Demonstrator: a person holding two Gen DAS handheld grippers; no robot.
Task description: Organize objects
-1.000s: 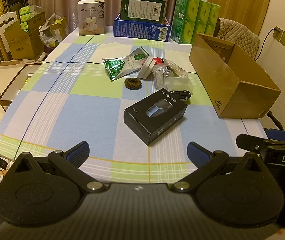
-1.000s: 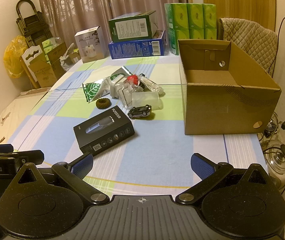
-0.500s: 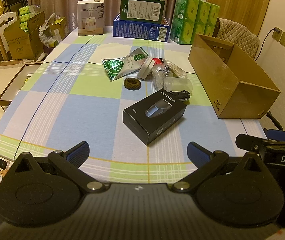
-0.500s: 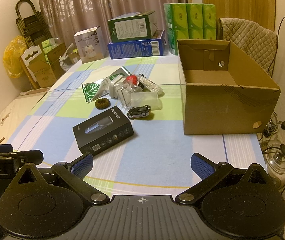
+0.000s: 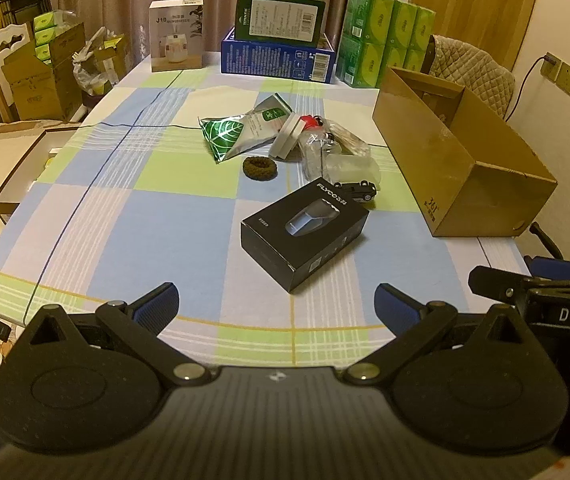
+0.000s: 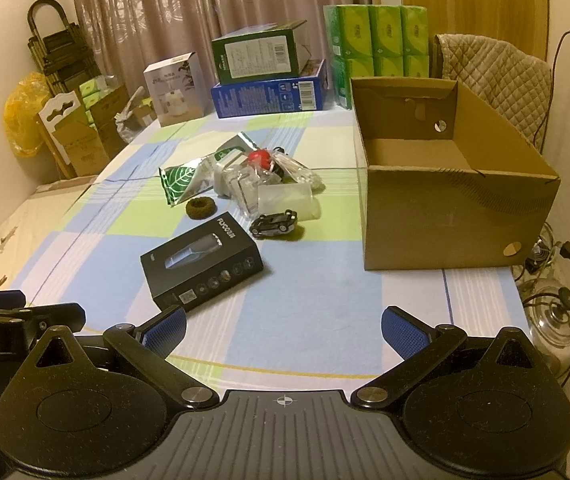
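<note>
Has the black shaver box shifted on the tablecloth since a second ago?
No. In the right wrist view the black shaver box sits in the same spot beside the toy car, short of the cardboard box.

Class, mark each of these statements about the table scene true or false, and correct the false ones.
1. The cardboard box already holds the toy car. False: the part of its interior in view holds nothing, and the toy car sits on the tablecloth.
2. The black shaver box lies flat on the tablecloth. True.
3. The left gripper is shut on the hair tie. False: its fingers are spread and hold nothing; the hair tie lies on the cloth.
4. The right gripper is open. True.
5. The green leaf pouch lies farther from the grippers than the shaver box. True.
</note>
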